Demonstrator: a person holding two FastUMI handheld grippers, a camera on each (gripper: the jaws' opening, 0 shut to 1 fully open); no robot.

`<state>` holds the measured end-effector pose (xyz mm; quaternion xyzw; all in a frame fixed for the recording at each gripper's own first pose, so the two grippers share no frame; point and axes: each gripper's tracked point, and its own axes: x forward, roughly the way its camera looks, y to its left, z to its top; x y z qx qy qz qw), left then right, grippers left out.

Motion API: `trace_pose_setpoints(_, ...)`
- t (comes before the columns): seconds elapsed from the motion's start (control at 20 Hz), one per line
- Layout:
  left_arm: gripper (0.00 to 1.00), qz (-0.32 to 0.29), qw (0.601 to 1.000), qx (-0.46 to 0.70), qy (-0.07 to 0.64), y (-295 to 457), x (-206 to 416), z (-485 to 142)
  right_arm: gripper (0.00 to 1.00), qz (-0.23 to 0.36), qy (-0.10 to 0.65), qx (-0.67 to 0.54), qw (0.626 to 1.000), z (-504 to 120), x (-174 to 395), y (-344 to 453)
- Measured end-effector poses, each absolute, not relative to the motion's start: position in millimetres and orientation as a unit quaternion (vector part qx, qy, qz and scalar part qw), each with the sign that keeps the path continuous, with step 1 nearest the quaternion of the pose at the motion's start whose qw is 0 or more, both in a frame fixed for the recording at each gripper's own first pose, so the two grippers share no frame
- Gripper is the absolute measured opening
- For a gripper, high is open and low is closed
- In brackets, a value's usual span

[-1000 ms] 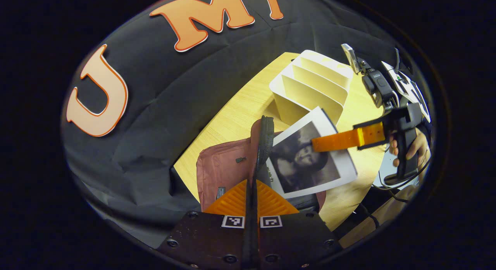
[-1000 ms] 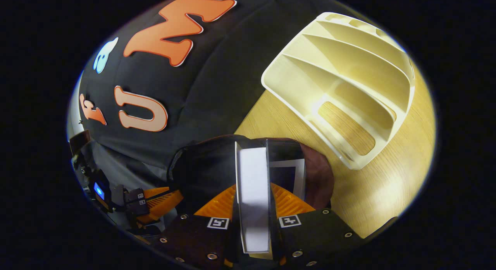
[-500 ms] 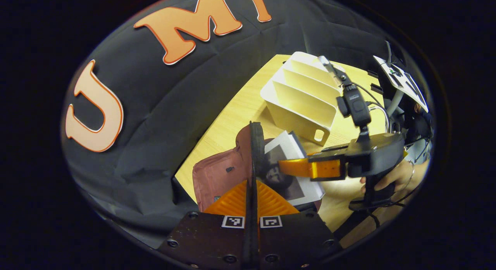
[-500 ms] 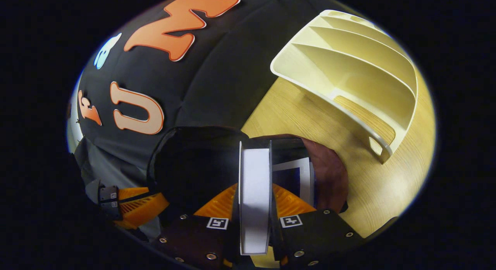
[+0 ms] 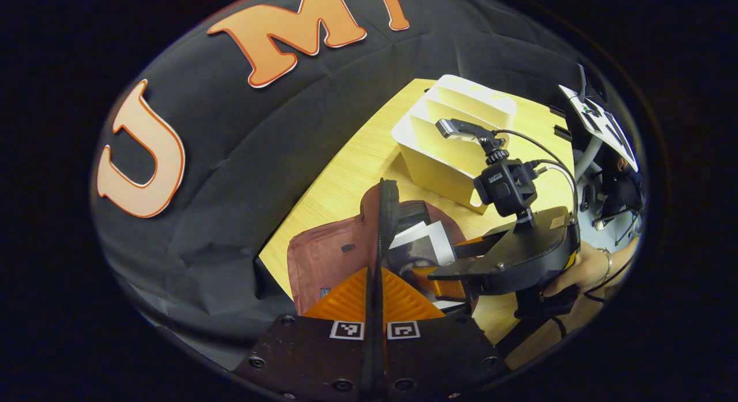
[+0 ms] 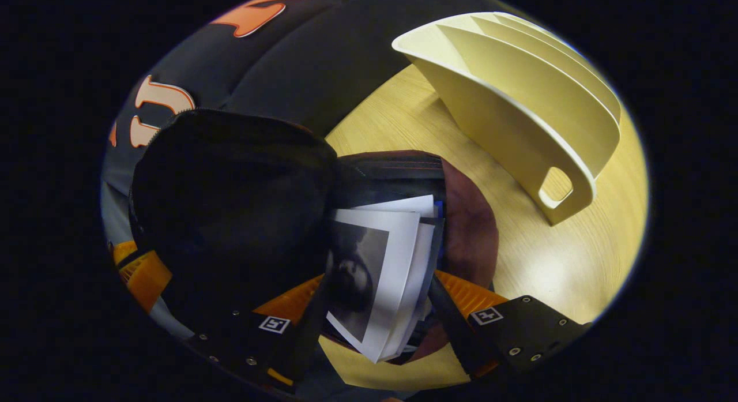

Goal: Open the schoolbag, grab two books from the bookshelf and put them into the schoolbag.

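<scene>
Schoolbag [image 5: 323, 258]: maroon, on the bench, mouth held up and open.
Left gripper [image 5: 375, 286]: fingers pressed together on the schoolbag's black rim, same pinch as a second ago.
Book [image 6: 380, 275]: now dropped into the schoolbag's mouth, pages fanned, beside another book; half a second ago pinched upright.
Right gripper [image 6: 375, 327]: fingers now spread wide either side of the book, no longer pressing it.
Bench [image 6: 576, 263]: light wood.
Bookshelf [image 6: 519, 102]: cream, beyond the schoolbag, slots bare.

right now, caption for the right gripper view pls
Right gripper open around a book dropping into the schoolbag, bookshelf behind.
</scene>
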<state>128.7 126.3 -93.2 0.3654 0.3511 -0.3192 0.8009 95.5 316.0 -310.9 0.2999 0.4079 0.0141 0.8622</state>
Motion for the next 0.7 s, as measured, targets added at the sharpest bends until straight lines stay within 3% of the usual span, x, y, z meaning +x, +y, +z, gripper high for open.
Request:
trace_pose_setpoints(0.5, 0.01, -0.317, 0.804, 0.342, 0.37, 128, 116, -112, 0.97, -0.002, 0.393, 0.275, 0.877, -277, 68, 230)
trace_pose_setpoints(0.7, 0.06, -0.314, 0.802, 0.325, 0.39, 121, 105, -130, 0.97, -0.01, 0.403, 0.256, 0.879, -274, 47, 186)
